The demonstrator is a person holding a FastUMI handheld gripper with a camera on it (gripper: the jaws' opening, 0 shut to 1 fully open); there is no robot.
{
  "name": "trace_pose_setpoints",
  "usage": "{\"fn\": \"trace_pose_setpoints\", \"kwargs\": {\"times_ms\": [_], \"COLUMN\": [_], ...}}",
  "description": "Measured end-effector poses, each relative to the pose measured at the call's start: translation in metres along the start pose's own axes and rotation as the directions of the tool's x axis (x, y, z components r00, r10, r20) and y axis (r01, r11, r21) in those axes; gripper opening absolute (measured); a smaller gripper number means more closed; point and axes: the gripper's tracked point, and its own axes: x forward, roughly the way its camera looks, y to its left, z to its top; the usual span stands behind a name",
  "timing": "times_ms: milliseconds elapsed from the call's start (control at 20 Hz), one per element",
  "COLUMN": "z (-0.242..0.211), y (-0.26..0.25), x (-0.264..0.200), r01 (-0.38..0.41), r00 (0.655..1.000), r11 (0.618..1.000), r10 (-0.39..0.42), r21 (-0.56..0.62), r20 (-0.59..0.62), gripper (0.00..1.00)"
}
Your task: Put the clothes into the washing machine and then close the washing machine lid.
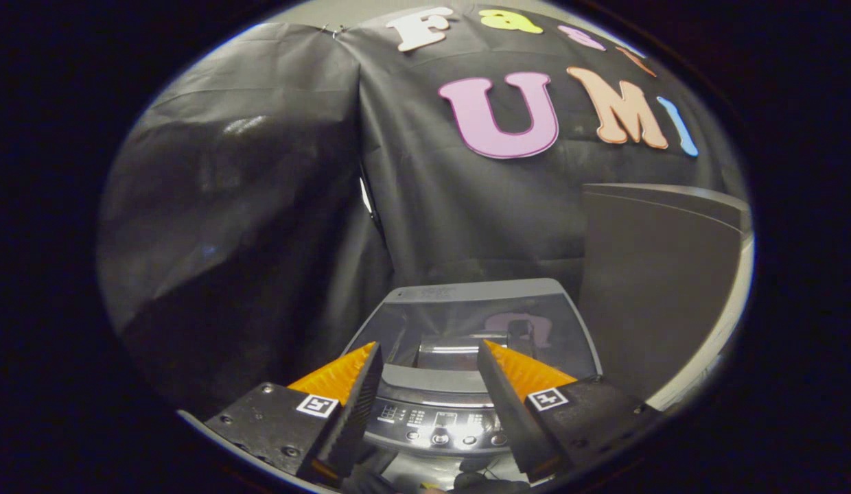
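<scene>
Hovering gripper [429, 357], fingers apart, above closed lid [467, 322]

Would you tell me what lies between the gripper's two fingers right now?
In the gripper view, the open gripper holds nothing; between its fingers show the washing machine's control panel and, just beyond, its closed lid.

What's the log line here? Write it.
gripper open, empty | washing machine just beyond jaws | lid down
</scene>
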Motion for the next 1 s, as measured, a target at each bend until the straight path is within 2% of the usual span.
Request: {"fn": "trace_pose_setpoints", "kwargs": {"times_ms": [750, 1000], "z": [0.005, 0.017], "y": [-0.014, -0.028], "x": [-0.026, -0.041], "r01": [0.083, 0.139], "r00": [0.985, 0.954], "r11": [0.996, 0.990], "r10": [-0.087, -0.138], "r21": [0.035, 0.016], "r20": [0.146, 0.265], "gripper": [0.85, 0.85]}}
